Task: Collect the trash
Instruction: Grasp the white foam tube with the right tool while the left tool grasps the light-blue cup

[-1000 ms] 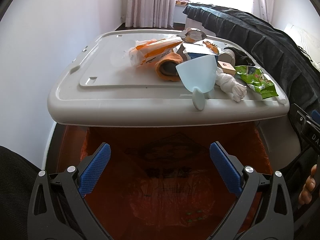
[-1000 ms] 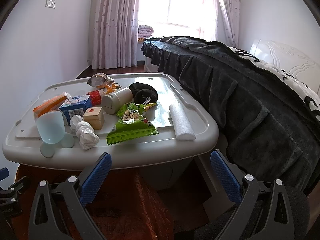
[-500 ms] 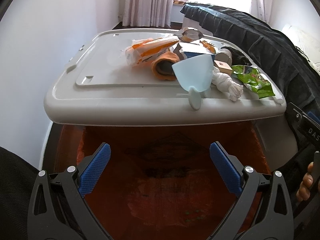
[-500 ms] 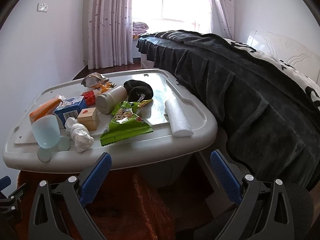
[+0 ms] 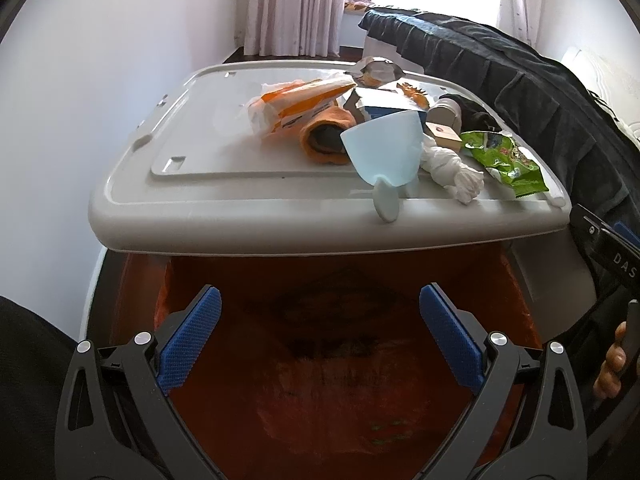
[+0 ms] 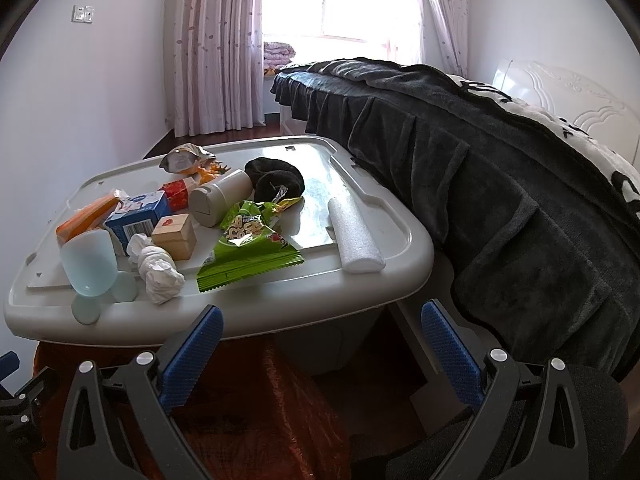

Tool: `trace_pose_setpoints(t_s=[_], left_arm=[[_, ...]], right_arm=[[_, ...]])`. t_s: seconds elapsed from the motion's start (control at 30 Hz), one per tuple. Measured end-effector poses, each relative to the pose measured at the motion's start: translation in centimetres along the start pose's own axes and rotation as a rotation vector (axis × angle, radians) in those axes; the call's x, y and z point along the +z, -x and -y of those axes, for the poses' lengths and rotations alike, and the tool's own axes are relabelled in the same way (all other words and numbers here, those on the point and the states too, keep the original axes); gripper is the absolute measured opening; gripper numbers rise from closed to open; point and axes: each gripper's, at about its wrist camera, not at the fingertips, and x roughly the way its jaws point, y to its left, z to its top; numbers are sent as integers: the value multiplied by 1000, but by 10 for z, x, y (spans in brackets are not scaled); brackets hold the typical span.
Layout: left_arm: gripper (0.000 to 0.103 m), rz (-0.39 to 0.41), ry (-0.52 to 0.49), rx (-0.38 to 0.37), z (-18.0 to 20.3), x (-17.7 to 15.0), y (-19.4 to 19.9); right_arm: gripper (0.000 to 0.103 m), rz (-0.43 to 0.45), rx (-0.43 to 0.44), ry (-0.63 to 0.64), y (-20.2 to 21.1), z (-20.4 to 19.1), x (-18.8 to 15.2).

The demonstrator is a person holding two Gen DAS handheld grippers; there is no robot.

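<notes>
A grey bin lid (image 5: 240, 208) (image 6: 400, 256) serves as a tabletop with trash on it: a light blue plastic cup (image 5: 384, 148) (image 6: 88, 260) lying at the near edge, a crumpled white tissue (image 5: 452, 168) (image 6: 158, 270), a green snack bag (image 5: 504, 160) (image 6: 248, 248), an orange wrapper (image 5: 296, 104), a blue carton (image 6: 138, 216), a white foam roll (image 6: 354, 236). An orange trash bag (image 5: 320, 360) (image 6: 272, 400) lies open below. My left gripper (image 5: 320, 328) is open and empty above the bag. My right gripper (image 6: 320, 344) is open and empty in front of the lid.
A bed with a dark blanket (image 6: 500, 200) runs along the right of the lid. A white wall (image 5: 80, 120) is close on the left. A small wooden box (image 6: 176, 234), a grey bottle (image 6: 218, 200) and a black cloth (image 6: 276, 180) also lie on the lid.
Both grippers have shifted slightly; the lid and its trash sit a little differently in view. Both stay open and empty.
</notes>
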Motion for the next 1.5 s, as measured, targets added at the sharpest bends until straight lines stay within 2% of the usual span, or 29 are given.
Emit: trace_pose_setpoints(t_s=[0.17, 0.33, 0.47, 0.63, 0.9, 0.93, 0.97, 1.0, 1.03, 1.07, 1.1, 1.2, 1.27, 1.43, 1.5], left_arm=[[97, -13, 4, -1, -1, 0, -2], [97, -22, 5, -16, 0, 1, -3], [97, -33, -6, -28, 3, 1, -5], [97, -43, -7, -40, 5, 2, -6], [97, -60, 16, -44, 1, 2, -9], [97, -61, 18, -42, 1, 2, -10], [97, -61, 22, -41, 0, 2, -10], [97, -61, 25, -41, 0, 2, -11], [97, -62, 28, -42, -1, 2, -11], [97, -64, 30, -42, -1, 2, -12], [97, -64, 30, -41, -1, 2, -12], [97, -50, 20, -37, 0, 0, -11], [97, -35, 7, -37, 3, 0, -9], [97, -14, -21, -46, 13, 13, -10], [97, -15, -15, -55, 18, 23, -16]], right_arm=[[98, -41, 44, -19, -5, 10, 17], [98, -85, 109, 24, -25, 36, 64], [98, -188, 128, 94, -61, 50, 95], [98, -353, 154, 60, -122, 56, 108], [70, -518, 135, 12, -187, 40, 99], [66, -497, 124, 31, -186, 36, 100], [52, -492, 143, 35, -184, 34, 100], [45, -479, 125, 44, -182, 33, 100], [43, -467, 110, 47, -178, 33, 98], [32, -460, 97, 40, -176, 35, 98], [25, -458, 78, 32, -173, 40, 97], [18, -445, 112, 7, -163, 47, 94], [17, -423, 110, -5, -152, 53, 94], [17, -240, 229, -74, -97, 61, 100], [17, -222, 262, -85, -87, 58, 97]])
